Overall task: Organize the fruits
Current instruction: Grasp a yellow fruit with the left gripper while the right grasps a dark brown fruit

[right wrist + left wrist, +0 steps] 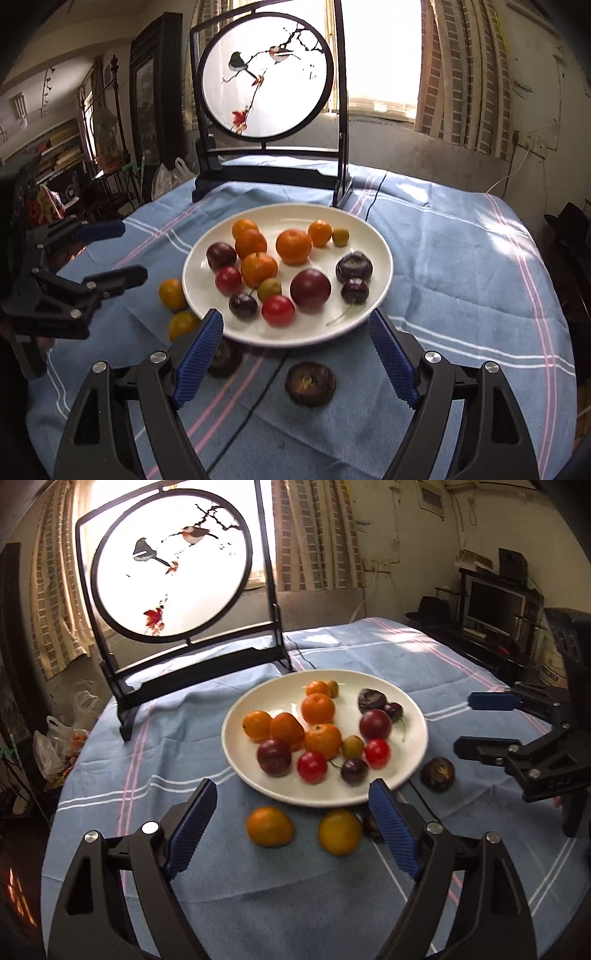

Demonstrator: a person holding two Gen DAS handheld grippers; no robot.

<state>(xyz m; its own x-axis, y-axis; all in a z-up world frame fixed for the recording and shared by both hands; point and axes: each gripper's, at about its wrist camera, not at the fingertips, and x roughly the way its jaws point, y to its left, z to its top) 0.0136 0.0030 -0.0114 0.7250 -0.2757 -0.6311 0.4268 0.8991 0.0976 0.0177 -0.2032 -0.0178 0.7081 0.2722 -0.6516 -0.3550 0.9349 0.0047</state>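
My left gripper [291, 797] stands wide and holds nothing; its blue pads [192, 827] hang over the blue striped cloth [147, 886]. Between the fingers, on the cloth, lie an orange citrus fruit [269, 826] and a yellow citrus fruit [340, 831], near each other and just in front of the plate. A dark fruit [371, 825] sits partly hidden behind the right-hand pad.

My right gripper [295, 323] is likewise spread wide and empty. Ahead of it and between its fingers, a dark wrinkled fruit [310, 384] rests on the cloth, apart from the plate. A second dark fruit [226, 358] lies beside the left-hand pad, partly covered by it. A thin black cable [258, 398] runs across the cloth between the two.

The white plate [413, 709] sits mid-table and carries the bulk of the fruit: several mandarins [318, 708], a dark red plum [375, 723], red cherry tomatoes [377, 752], dark cherries [354, 771] and one dark wrinkled fruit [371, 699]. From the left wrist view, the right gripper shows at the far right edge, near the wrinkled fruit on the cloth.

Behind the plate stands a round bird-painted screen [266, 74] in a black frame, in front of a bright window with curtains [458, 74].
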